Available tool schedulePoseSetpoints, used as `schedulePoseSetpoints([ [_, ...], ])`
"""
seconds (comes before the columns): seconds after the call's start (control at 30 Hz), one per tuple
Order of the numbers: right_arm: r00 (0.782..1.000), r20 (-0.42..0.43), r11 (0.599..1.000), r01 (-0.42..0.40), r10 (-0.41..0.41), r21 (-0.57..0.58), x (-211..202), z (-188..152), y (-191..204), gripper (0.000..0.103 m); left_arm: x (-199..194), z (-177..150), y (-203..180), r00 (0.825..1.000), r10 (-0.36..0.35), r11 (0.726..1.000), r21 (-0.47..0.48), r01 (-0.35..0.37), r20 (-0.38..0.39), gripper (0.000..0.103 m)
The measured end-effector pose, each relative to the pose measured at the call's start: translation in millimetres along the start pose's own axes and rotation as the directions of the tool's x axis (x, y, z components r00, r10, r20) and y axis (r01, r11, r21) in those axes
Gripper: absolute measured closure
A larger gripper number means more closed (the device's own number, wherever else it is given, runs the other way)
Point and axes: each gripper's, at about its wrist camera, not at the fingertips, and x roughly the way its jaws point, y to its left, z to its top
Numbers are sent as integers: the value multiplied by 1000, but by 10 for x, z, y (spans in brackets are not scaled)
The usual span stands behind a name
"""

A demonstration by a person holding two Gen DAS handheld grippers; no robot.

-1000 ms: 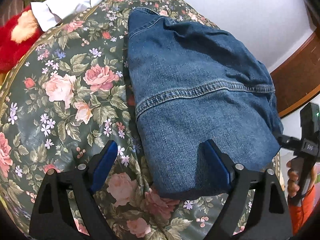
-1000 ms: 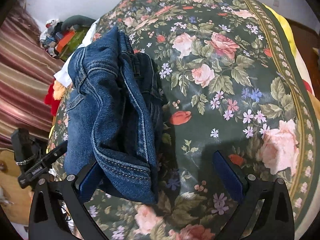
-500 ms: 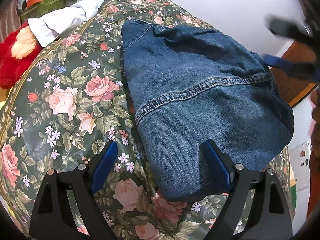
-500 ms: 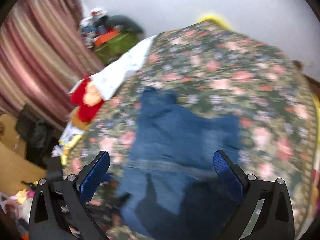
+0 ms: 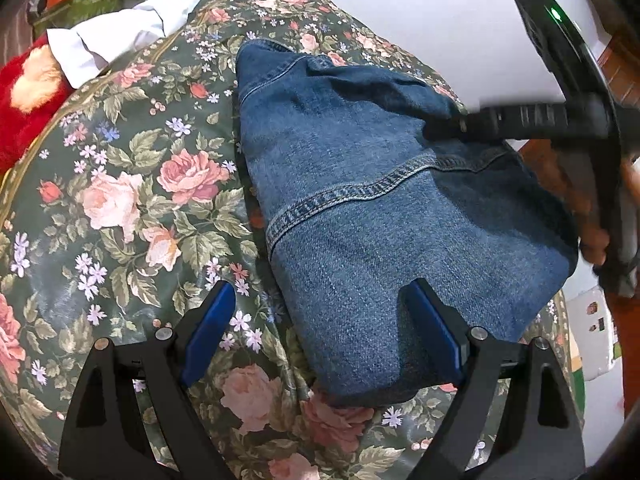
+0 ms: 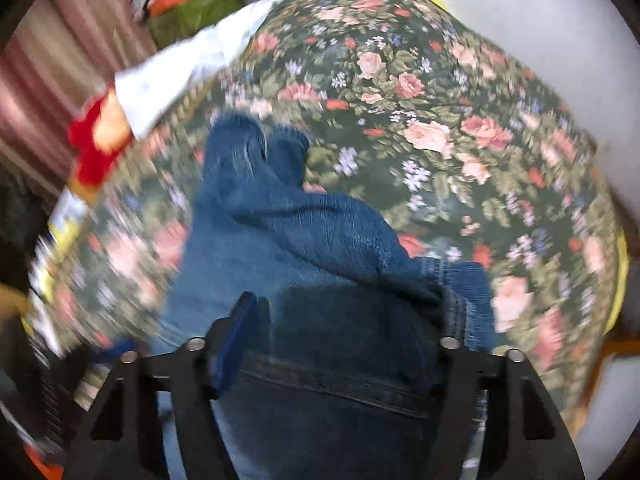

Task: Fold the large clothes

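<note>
- The left gripper (image 5: 316,332), black with blue pads, is spread wide and grips nothing; it hangs low at the near end of the folded blue denim garment (image 5: 380,216).
- Its right pad (image 5: 432,336) sits over the denim's near corner, the left pad (image 5: 208,332) over bare bedspread just beside the garment's edge.
- The denim lies lengthwise on the dark green bedspread printed with pink roses (image 5: 132,200), a stitched seam crossing it halfway along.
- The right gripper (image 6: 344,344) is wide apart too, poised over the same garment from the other side; the cloth beneath it lies in shadow. This view is blurred, so I cannot say whether its fingers touch the fabric. Only its left pad (image 6: 232,344) shows clearly; the right one is lost against the denim.
- From the left camera, the right gripper's black body (image 5: 560,116) with a green light reaches in over the garment's far right edge, and part of the holding hand (image 5: 596,236) shows behind it.
- A bunched fold of denim rises ahead of the right gripper, with two rounded ends at the far tip.
- Beyond the garment, at the bedspread's far left corner: a white cloth (image 5: 120,36) draped over the edge and a red plush toy (image 5: 28,100) beside it.
- Farther back, a green box with orange things (image 5: 76,0) on top, against a plain white wall (image 5: 420,12).
- Striped maroon curtains (image 6: 52,76) hang at left in the right camera.
</note>
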Motion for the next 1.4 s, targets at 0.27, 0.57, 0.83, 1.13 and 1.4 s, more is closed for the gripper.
schedulePoseSetpoints([
  [0.27,982,99,973,173,-159,-153,-442,-393,130,37,-98,-19,14,999,38,999,20,-38,-1,15],
  [0.57,985,145,994,105,-99,-34,-778,-664,-198,0,-215,189,191,1000,5,999,-42,-5,6,16],
  [0.83,916,13,837,-372,401,402,77,-976,-1033,0,246,347,334,984,-122,979,-177,98,-130,14],
  [1.13,781,77,673,-580,620,459,535,-1017,-1063,0,674,473,560,952,-284,904,-364,225,-116,5],
  [1.4,758,100,651,-613,645,449,670,-881,-955,1,855,477,638,926,-372,835,-458,304,-64,7],
])
